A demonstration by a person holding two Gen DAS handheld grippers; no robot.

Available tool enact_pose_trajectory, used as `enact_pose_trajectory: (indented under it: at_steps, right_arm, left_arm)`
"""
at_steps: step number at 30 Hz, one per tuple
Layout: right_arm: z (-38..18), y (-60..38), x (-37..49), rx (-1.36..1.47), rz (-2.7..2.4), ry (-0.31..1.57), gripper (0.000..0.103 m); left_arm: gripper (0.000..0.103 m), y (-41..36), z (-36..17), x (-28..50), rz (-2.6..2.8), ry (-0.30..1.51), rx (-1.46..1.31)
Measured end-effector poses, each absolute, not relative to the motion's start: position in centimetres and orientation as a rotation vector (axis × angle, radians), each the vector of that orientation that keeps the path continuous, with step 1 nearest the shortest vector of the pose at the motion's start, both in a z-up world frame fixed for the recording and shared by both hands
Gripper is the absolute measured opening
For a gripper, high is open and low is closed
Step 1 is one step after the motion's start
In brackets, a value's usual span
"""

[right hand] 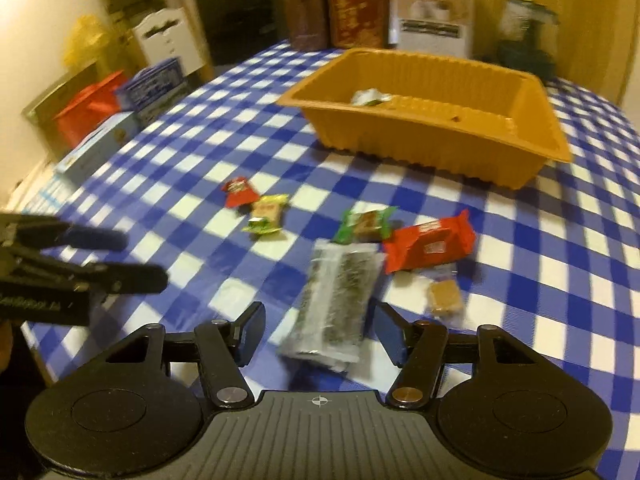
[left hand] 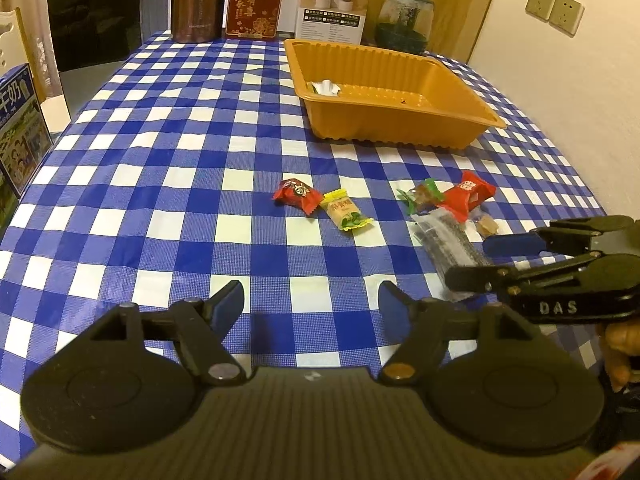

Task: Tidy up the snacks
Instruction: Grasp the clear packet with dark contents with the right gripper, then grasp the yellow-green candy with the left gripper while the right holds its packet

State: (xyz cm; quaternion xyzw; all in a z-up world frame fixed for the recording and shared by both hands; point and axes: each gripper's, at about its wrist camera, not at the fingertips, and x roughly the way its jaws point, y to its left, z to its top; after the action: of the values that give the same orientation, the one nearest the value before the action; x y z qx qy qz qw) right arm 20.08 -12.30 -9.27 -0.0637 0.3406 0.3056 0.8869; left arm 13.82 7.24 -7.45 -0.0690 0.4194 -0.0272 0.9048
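Note:
An orange tray [left hand: 452, 136] [right hand: 436, 152] stands on the checked table with one white-green snack [left hand: 326, 88] [right hand: 370, 97] inside. Loose snacks lie in front of it: a red candy [left hand: 298, 194] [right hand: 239, 192], a yellow candy [left hand: 345, 210] [right hand: 267, 213], a green snack [left hand: 422, 196] [right hand: 366, 222], a red packet [left hand: 468, 194] [right hand: 430, 244], a grey clear-wrapped bar [left hand: 448, 240] [right hand: 336, 300] and a small brown biscuit [left hand: 488, 226] [right hand: 444, 298]. My left gripper [left hand: 311, 306] is open and empty over the near table. My right gripper [right hand: 320, 334] [left hand: 476, 258] is open, its jaws on either side of the grey bar's near end.
A brown canister [left hand: 198, 4], a red box [left hand: 254, 0], a white box [left hand: 334, 4] and a glass jar [left hand: 404, 20] line the far edge. Boxes [right hand: 120, 120] stand along the left side. A wall with sockets [left hand: 554, 8] is to the right.

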Motion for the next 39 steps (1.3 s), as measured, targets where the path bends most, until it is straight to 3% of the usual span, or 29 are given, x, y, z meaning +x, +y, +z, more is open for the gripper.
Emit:
enact_pose_trajectory:
  at_steps: [7, 9, 18, 39]
  right_arm:
    - [-10.0, -11.6, 20.1, -0.087, 0.531, 0.657, 0.06]
    - [-10.3, -11.2, 20.2, -0.088, 0.518, 0.653, 0.051]
    - [-11.2, -10.5, 20.0, -0.099, 0.475, 0.622, 0.04]
    - [-8.1, -14.4, 18.3, 0.019, 0.422, 0.503, 0.038]
  left_arm:
    - [0.071, 7.4, -7.6, 13.9, -0.051, 0.863, -0.152]
    - [0.071, 7.5, -7.7, 13.8, -0.045, 0.863, -0.159]
    - [0.071, 7.5, -7.8, 14.0, -0.034, 0.853, -0.172]
    - [0.068, 5.7, -8.5, 16.2, -0.03, 0.797, -0.201]
